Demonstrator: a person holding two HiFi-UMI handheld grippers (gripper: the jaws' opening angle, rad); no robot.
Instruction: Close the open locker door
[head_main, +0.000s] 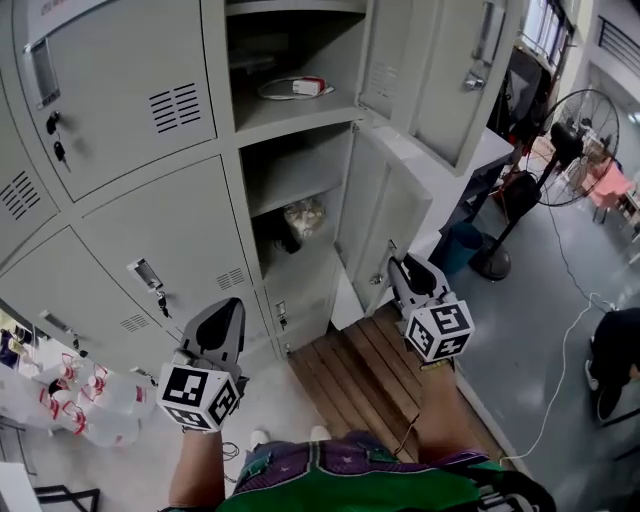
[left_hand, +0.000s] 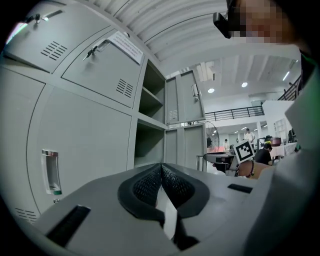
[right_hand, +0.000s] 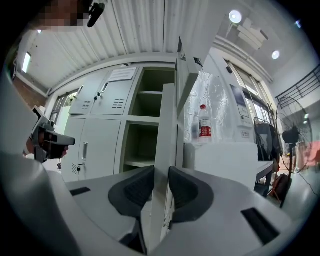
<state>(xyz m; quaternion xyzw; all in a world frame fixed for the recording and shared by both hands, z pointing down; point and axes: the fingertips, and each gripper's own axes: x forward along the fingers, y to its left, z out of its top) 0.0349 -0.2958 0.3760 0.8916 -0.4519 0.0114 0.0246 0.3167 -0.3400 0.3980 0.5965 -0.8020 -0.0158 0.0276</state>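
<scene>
My right tongs (head_main: 400, 270) pinch the edge of the open locker door (head_main: 383, 212), which sticks out from the lower locker (head_main: 300, 215), so I can swing it shut. My left tongs (head_main: 226, 312) are squeezed together, holding nothing, waiting nearby.

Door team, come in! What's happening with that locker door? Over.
Left gripper shut, empty. Right gripper clamped on edge of lower locker door, door open. Nothing seen blocking its swing; upper door open too.

Grey L tongs (head_main: 231, 306), R tongs (head_main: 399, 267), 2 b&w-marked cubes (head_main: 201, 397).
</scene>
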